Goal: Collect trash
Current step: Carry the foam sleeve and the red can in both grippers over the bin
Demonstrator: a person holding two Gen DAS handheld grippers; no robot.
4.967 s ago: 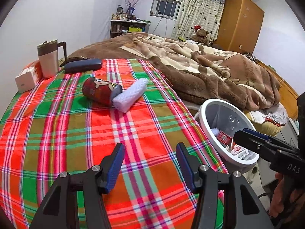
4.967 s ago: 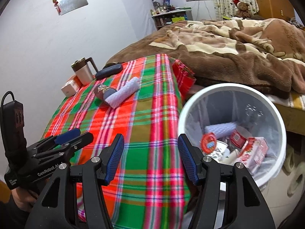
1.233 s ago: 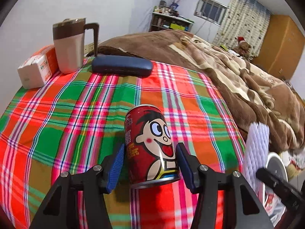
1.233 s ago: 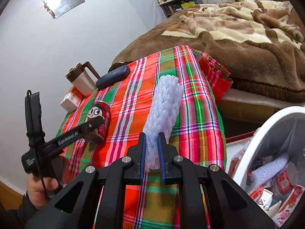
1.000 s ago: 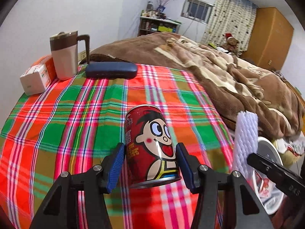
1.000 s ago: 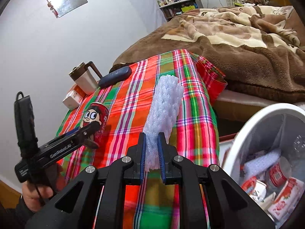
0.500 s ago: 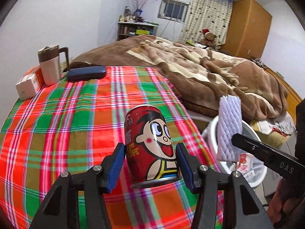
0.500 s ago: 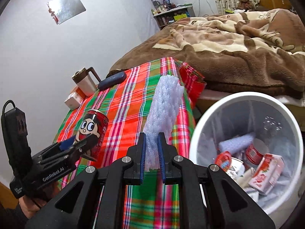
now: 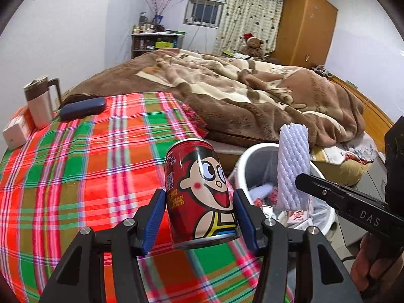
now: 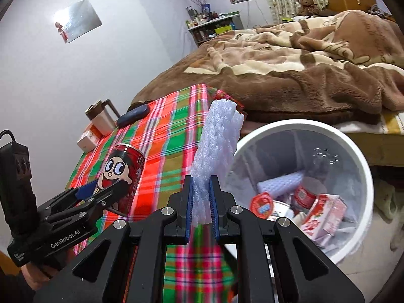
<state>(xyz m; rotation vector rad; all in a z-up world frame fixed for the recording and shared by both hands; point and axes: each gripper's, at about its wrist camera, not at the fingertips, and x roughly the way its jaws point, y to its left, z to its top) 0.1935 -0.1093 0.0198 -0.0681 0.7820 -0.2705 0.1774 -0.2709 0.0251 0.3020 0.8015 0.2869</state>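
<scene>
Left gripper [image 9: 198, 217] clamped on red cartoon can [image 9: 199, 192] above plaid cloth [image 9: 75, 166], right gripper [image 10: 201, 205] pinching white foam net [image 10: 217, 151] upright beside part-filled white bin [image 10: 363, 166]; mug [image 9: 40, 101], blue case [image 9: 82, 107], small box [image 9: 15, 131] far back.
</scene>
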